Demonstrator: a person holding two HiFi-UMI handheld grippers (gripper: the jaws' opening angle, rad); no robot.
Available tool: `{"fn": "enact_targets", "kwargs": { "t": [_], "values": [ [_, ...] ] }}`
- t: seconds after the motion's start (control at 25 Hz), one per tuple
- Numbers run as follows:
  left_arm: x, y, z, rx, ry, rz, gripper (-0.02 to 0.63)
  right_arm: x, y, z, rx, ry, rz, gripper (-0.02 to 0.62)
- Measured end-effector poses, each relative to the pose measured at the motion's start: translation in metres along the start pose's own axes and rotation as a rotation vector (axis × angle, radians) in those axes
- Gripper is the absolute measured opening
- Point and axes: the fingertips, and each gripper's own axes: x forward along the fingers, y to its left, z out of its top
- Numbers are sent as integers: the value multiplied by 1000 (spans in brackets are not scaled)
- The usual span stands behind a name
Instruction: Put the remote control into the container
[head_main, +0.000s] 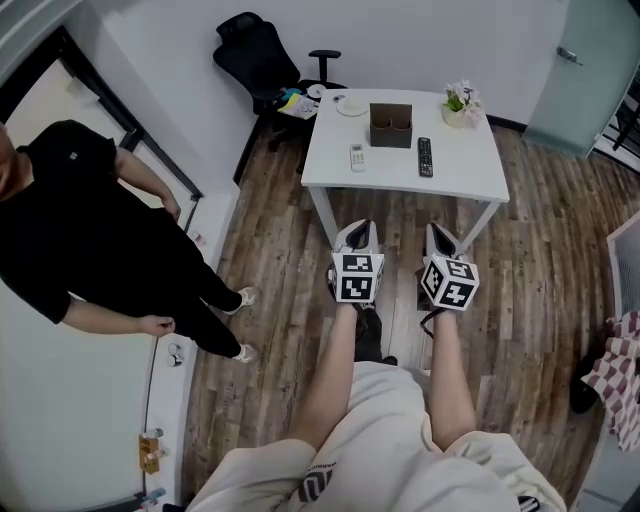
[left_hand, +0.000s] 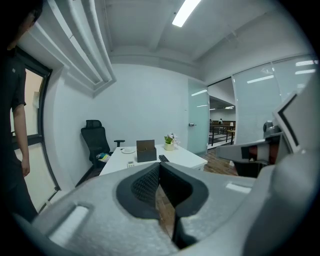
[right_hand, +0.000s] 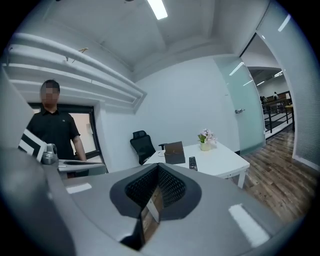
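A black remote control (head_main: 424, 156) lies on the white table (head_main: 470, 170) at the far side of the room, to the right of a brown container (head_main: 390, 124). A smaller white remote (head_main: 357, 157) lies left of it. Both grippers are held over the wooden floor, well short of the table. My left gripper (head_main: 364, 228) and right gripper (head_main: 434, 232) are shut with nothing between the jaws. The left gripper view shows its shut jaws below the container (left_hand: 146, 150) and black remote (left_hand: 163, 158). Past my shut right gripper (right_hand: 159, 168) stand the container (right_hand: 174, 152) and remote (right_hand: 192, 163).
A flower pot (head_main: 460, 103) and a white plate (head_main: 351, 105) also sit on the table. A black office chair (head_main: 262, 55) stands at its left. A person in black (head_main: 80, 220) stands by the left wall. A glass door (head_main: 590, 70) is at the right.
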Motion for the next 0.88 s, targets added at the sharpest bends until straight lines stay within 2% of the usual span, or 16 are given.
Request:
{"fn": "enact_targets", "kwargs": {
  "t": [0.12,0.28,0.4,0.56,0.64,0.76,0.88],
  "values": [
    [8,4,6,-28,-16,-13,5,4,4,2,26,-27,19,2],
    [20,0,27,-86,-127,-12,5,10,2,17,92,-68,84,3],
    [29,3,46,-73,-188,5,3,25,3,26,42,-64,112,2],
    [37,1,61,-141,-202,-57,3,38,-5,29,10,-40,82,2],
    [44,-3,64,-127,-187,-88,3,45,-9,32,21,-37,78,2],
    [52,-3,67,-133,-200,-106,3,50,-7,35,65,-51,118,2],
    [59,3,69,-136,-238,-102,3,58,-5,36,68,-56,147,2]
  ]
}}
